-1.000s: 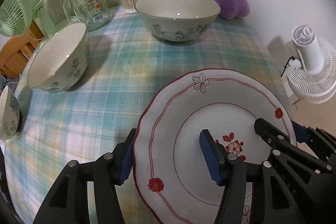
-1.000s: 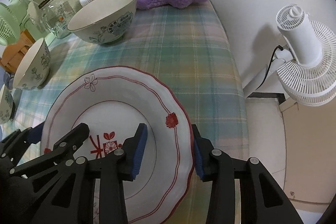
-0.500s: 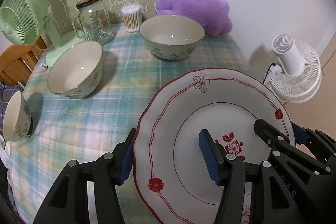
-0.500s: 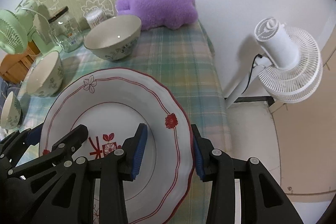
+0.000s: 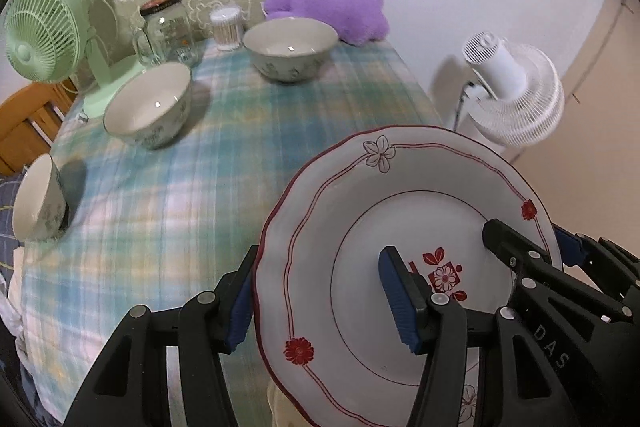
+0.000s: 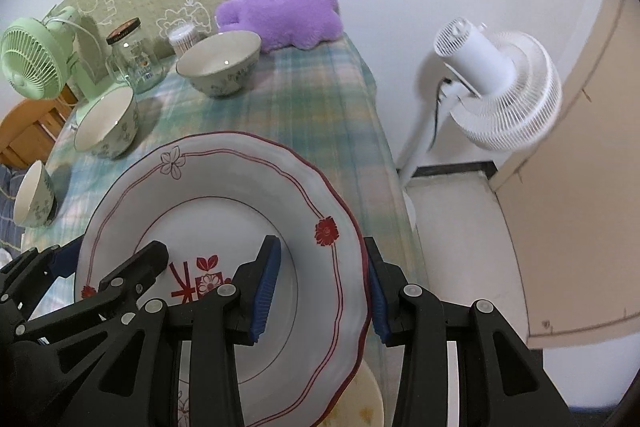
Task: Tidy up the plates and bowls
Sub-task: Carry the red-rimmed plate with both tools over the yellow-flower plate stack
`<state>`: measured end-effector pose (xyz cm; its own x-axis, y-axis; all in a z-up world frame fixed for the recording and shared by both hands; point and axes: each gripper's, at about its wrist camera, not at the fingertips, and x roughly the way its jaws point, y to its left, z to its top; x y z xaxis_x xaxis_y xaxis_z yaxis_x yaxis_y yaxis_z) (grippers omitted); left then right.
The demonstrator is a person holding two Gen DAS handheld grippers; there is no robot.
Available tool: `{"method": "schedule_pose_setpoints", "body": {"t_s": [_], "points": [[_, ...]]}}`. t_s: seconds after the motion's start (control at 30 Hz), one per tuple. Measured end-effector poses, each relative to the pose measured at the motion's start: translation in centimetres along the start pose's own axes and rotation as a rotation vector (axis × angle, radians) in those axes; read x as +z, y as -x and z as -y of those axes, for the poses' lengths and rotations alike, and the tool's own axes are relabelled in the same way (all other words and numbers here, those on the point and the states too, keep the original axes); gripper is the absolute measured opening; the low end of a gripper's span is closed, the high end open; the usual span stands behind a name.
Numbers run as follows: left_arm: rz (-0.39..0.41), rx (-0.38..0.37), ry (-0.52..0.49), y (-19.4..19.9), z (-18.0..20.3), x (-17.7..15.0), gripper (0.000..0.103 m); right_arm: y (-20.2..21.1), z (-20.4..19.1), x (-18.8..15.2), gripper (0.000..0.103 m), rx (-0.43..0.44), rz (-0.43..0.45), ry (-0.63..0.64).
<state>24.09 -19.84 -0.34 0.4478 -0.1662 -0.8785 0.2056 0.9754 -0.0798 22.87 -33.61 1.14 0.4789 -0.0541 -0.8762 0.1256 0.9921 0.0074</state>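
Note:
A white plate (image 5: 400, 219) with a red scalloped rim and flower prints hangs above the plaid tablecloth (image 5: 192, 195), held from both sides. My left gripper (image 5: 320, 291) is shut on its left rim, one blue pad under the edge and one on the inner face. My right gripper (image 6: 322, 279) is shut on the right rim of the plate (image 6: 224, 195) in the same way. Three floral bowls stand on the table: a large one (image 5: 290, 49) at the back, a medium one (image 5: 148, 105) to the left, and a small one (image 5: 38, 199) at the left edge.
A green desk fan (image 5: 40, 31), a glass jar (image 5: 168, 27), a cotton swab tub (image 5: 226, 27) and a purple plush cushion (image 5: 328, 9) line the back of the table. A white floor fan (image 6: 500, 87) stands off the table's right edge. A cream dish edge (image 6: 360, 399) shows under the plate.
Both grippers have risen and drawn back from the table with the plate held between them. The bowls and the fans now look smaller and farther away. The grip has not changed.

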Motion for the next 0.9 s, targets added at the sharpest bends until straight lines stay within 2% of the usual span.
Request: {"method": "schedule_pose_setpoints", "body": {"t_s": [0.2,0.47,0.7,0.9], "points": [[-0.013,-0.012,-0.035,1.4,0.6,-3.7,0.059,1.8,0.4,-4.0,0.044,-0.024,-0.021,-0.02],[-0.062,-0.041,-0.048,0.9,1.3,-7.4,0.059,2.3,0.8,-8.4,0.044,-0.053,-0.064,-0.043],[-0.103,-0.066,-0.042,-0.3,1.7,-9.2,0.059,1.3,1.5,-10.1,0.044,-0.071,-0.101,-0.055],[-0.092,-0.036,-0.076,-0.3,2.2,-9.3,0.06,0.6,1.9,-10.4,0.044,-0.068,-0.117,-0.064]]}}
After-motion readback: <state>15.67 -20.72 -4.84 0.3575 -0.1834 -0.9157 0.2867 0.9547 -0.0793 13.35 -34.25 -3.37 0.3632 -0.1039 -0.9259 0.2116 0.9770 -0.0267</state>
